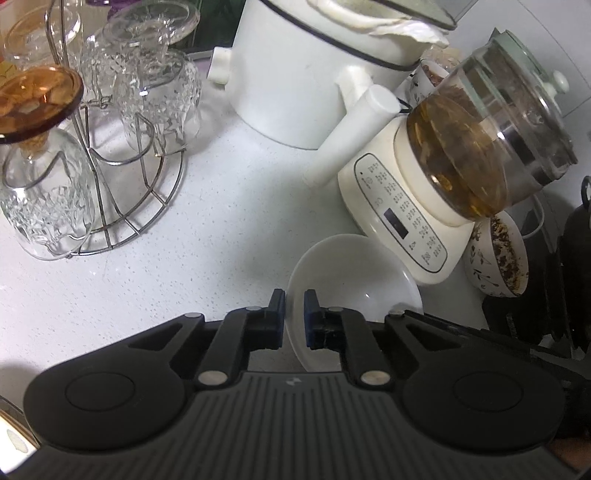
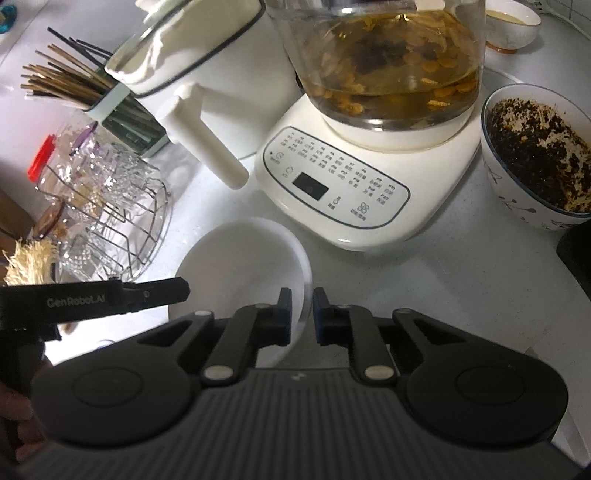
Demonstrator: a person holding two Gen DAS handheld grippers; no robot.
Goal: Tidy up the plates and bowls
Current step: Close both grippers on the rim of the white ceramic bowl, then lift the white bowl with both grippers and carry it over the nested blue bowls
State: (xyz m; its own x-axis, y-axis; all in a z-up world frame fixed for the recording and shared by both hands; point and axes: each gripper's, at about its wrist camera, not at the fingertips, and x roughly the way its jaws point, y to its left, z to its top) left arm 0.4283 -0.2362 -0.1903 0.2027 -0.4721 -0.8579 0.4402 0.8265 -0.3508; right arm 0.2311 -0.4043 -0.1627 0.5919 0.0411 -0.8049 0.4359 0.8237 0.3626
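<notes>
A white bowl (image 1: 354,280) rests on the white counter in front of a cream kettle base. My left gripper (image 1: 294,317) is shut on the bowl's left rim, one finger inside and one outside. In the right wrist view the same white bowl (image 2: 240,266) lies low centre, and my right gripper (image 2: 302,314) is shut on its right rim. The left gripper (image 2: 162,291) reaches in from the left onto the bowl's near left rim. A patterned bowl with dark residue (image 2: 532,155) stands right of the kettle base; it also shows in the left wrist view (image 1: 498,254).
A glass kettle of tea on a cream base (image 2: 354,173) stands just behind the bowl. A white pot with a long handle (image 1: 295,74) is behind it. A wire rack of glass cups (image 1: 110,147) stands left. A chopstick holder (image 2: 122,114) and a small bowl (image 2: 511,22) are at the back.
</notes>
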